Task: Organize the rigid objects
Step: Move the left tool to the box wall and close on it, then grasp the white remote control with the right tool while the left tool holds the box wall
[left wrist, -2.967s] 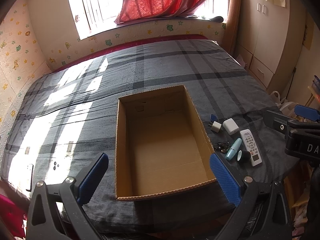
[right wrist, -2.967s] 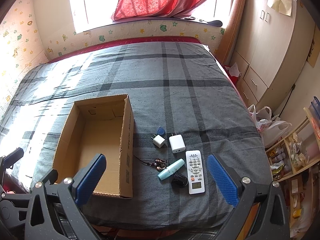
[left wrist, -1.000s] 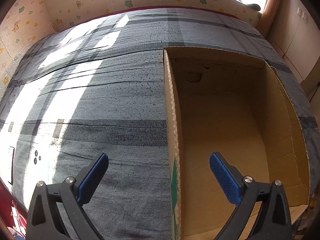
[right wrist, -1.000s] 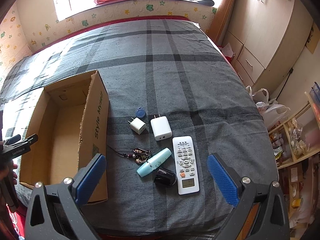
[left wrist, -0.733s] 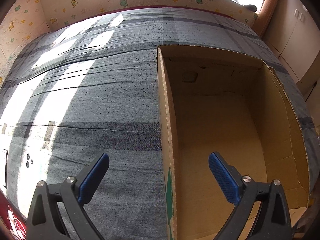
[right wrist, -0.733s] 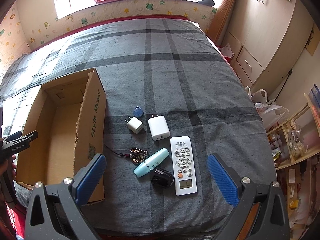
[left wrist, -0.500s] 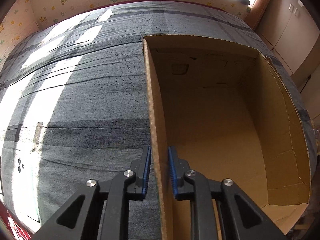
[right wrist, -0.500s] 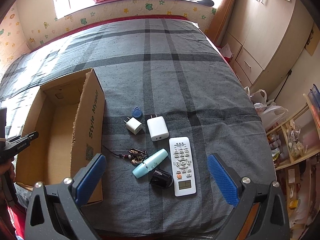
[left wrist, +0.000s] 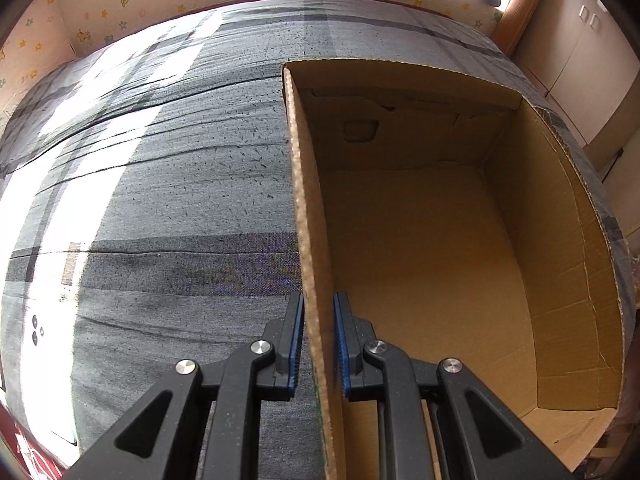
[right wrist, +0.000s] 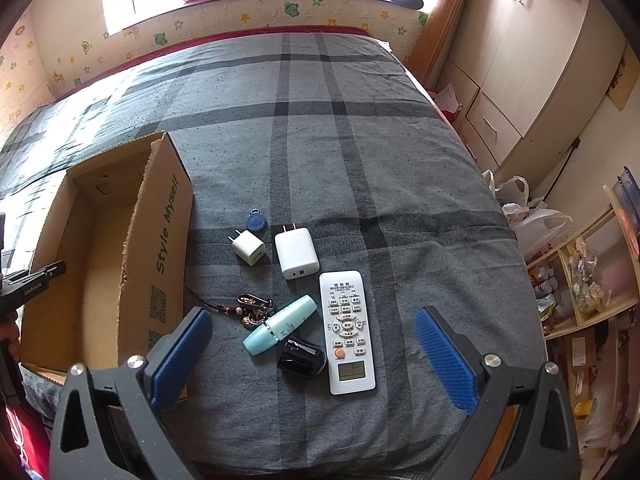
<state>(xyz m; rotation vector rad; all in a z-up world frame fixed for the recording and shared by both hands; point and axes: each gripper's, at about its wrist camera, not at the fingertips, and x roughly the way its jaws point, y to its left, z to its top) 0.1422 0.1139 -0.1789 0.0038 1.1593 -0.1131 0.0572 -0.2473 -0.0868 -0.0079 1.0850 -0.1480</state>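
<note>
Now the left tool [left wrist: 319, 344] is clenched on the left wall of the open brown cardboard box [left wrist: 310, 216] on the grey plaid bed [right wrist: 360, 152]; the right tool [right wrist: 312, 354] hangs released above a white remote control [right wrist: 347, 330].

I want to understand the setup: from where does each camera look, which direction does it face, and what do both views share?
Left wrist: sits on the left gripper, low at the cardboard box, looking along its left wall; its fingers straddle that wall, nearly shut.
Right wrist: sits on the right gripper, above the bed, looking down at the remote, chargers and keys; its fingers stand open.
Shared: the box and the bed.
</note>
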